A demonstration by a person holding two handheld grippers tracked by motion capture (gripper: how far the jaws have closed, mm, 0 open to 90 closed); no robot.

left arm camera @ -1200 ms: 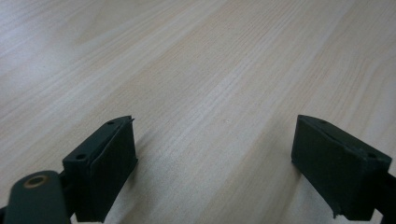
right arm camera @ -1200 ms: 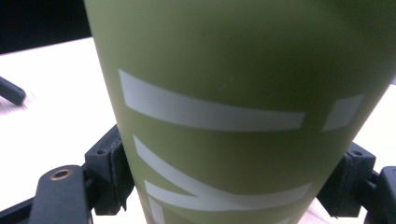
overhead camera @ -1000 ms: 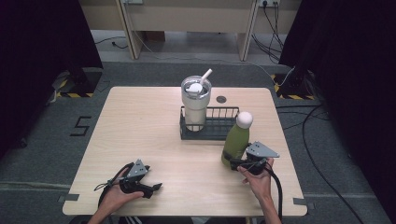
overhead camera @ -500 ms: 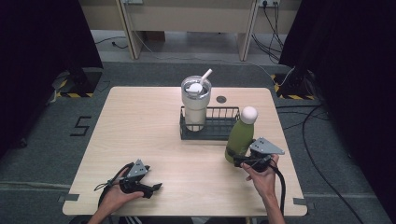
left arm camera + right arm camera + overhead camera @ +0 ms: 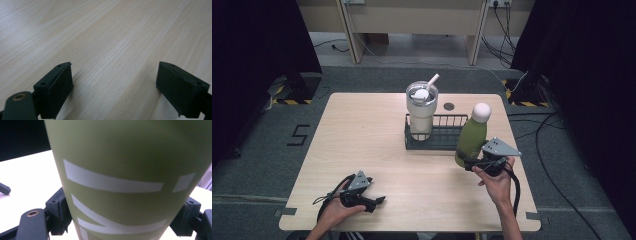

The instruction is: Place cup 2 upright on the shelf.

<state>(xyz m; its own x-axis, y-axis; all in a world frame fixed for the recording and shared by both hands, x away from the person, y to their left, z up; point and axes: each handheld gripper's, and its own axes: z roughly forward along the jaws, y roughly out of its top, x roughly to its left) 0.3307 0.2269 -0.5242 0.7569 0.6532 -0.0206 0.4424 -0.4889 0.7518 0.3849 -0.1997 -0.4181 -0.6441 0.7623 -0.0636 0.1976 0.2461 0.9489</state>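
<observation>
Gripping green bottle [image 5: 472,137] low on its body with right hand-held gripper [image 5: 473,164], jaws pressed against both sides of bottle [image 5: 125,180] in right gripper view. Bottle tilted, white cap uppermost, at right end of black wire rack [image 5: 439,141], bottom edge near rack's front right corner; cannot tell whether base touches table [image 5: 362,130]. Pale lidded tumbler [image 5: 421,111] with straw upright in left part of rack. Left hand-held gripper [image 5: 379,201] low over table near front left edge, well apart from bottle, jaws spread wide with bare wood [image 5: 112,50] between them.
</observation>
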